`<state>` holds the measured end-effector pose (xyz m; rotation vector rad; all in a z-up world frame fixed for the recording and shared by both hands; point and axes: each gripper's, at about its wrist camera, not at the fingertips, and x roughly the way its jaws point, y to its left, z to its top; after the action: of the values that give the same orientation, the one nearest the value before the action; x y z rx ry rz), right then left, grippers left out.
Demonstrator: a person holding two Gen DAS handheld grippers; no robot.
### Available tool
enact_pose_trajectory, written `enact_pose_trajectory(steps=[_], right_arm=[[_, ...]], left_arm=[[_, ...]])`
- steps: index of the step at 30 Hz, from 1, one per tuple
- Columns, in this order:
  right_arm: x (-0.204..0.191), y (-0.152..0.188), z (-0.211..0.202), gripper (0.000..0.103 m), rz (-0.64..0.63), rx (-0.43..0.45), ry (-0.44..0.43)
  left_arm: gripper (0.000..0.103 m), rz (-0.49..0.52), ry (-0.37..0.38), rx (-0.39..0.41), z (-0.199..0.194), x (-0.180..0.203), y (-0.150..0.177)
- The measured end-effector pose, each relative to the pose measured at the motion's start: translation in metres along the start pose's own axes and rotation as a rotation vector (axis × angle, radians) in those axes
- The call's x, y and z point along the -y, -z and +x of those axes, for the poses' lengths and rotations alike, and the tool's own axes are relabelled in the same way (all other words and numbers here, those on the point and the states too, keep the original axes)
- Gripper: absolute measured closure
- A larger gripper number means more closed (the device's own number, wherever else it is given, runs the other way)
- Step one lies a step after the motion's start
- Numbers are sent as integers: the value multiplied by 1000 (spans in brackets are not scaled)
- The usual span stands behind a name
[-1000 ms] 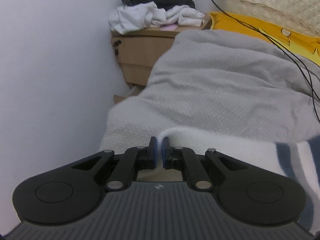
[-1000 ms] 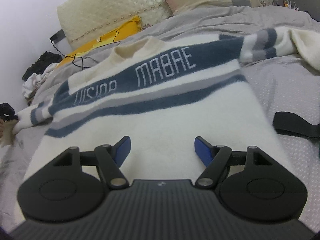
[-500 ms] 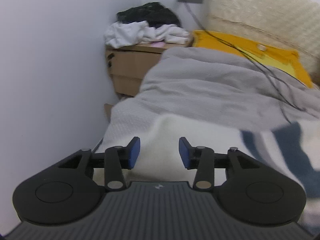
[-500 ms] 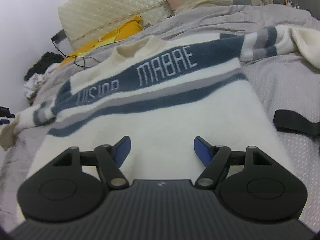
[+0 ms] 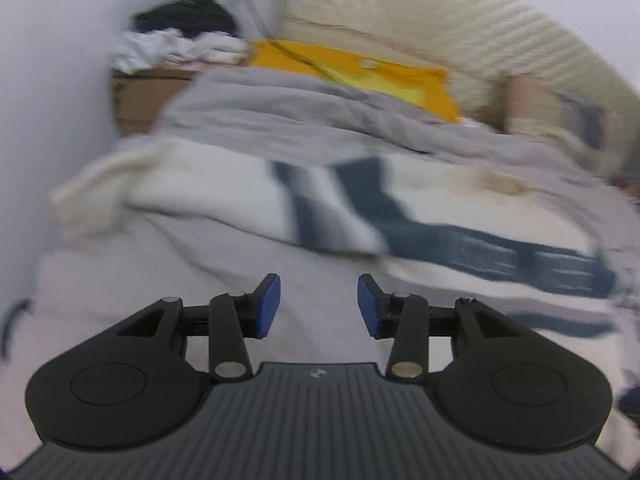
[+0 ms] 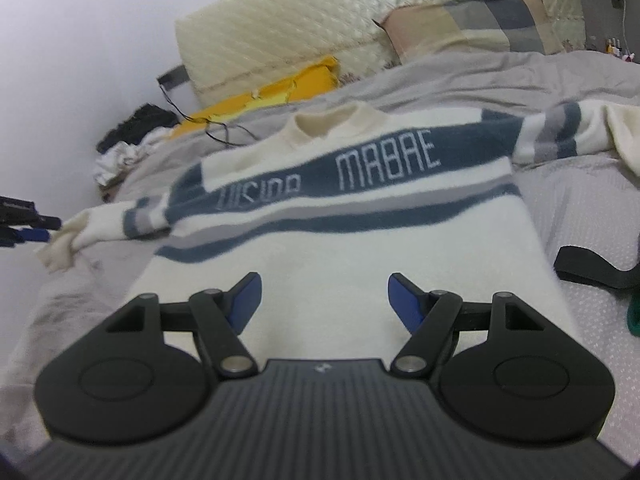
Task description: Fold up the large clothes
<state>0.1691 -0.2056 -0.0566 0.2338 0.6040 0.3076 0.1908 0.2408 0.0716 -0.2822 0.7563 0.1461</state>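
Left hand-held gripper (image 5: 318, 304) spread wide — empty, over grey bedspread (image 5: 280, 280), striped sweater (image 5: 360, 208) beyond

The fuzzy knit sweater (image 6: 344, 248) lies on dimpled grey cloth bedding (image 6: 580, 208); the headboard (image 6: 320, 28) looks quilted.

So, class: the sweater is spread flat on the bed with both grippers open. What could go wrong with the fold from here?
1. The sleeve near the left gripper lies crumpled at the bed's edge; it may slip off or fold in bunched.
2. The black strap lies close beside the sweater and could get caught in a side fold.
3. The right gripper hovers over the plain middle, and grabbing there would rumple it.
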Motion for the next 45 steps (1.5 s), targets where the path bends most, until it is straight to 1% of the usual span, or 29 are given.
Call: enact_pose_trajectory(steps=[2,6,10,13,16,20,22,24,27,30,31,35,37,40,42,45], right_arm=[[-2,1,-8,31,-11,15,-4],[-2,1,-20,31,16,22,-27],[-5,3,-31,31,26,28,-48],[-8,7,-34,31,20,7,-79],[-15,12,-35,31,9,-20,-111],[-23,17,-37,31,-9,-57,-171],[-28,19,-35,31,-18,-80,-209],[-34,22,-32,31,-34,-101,-235],[-42,26,-27,31,-62,-135,-265],[-49,32,-26,31,-79,-172,-308],[-52,33,-25,31,-84,-180,-325],[-65,39,-21,31,-118,-235,-407],[-74,42,-18,22,-148,-260,-435],[-91,52,-16,21,-216,-285,-473],[-101,60,-10,21,-257,-298,-487],[-118,72,-1,22,-360,-293,-457]], left_arm=[[55,-21,71,-20,-15,24,16],[54,-61,173,-80,-30,63,49],[54,-149,228,-162,-34,88,87],[54,-164,268,-209,-33,101,112],[54,-128,248,-225,-31,108,136],[54,-98,193,-186,-24,103,154],[54,-96,173,-189,-19,97,159],[54,-90,148,-173,-17,94,162],[52,-90,138,-160,-13,91,156],[51,-105,111,-138,-13,88,154],[51,-118,108,-132,-14,85,155],[51,-224,101,-102,-16,64,156],[51,-272,99,-98,-16,56,156],[52,-329,105,-104,-12,47,156],[52,-361,100,-107,-10,42,157],[52,-410,88,-113,-6,33,158]])
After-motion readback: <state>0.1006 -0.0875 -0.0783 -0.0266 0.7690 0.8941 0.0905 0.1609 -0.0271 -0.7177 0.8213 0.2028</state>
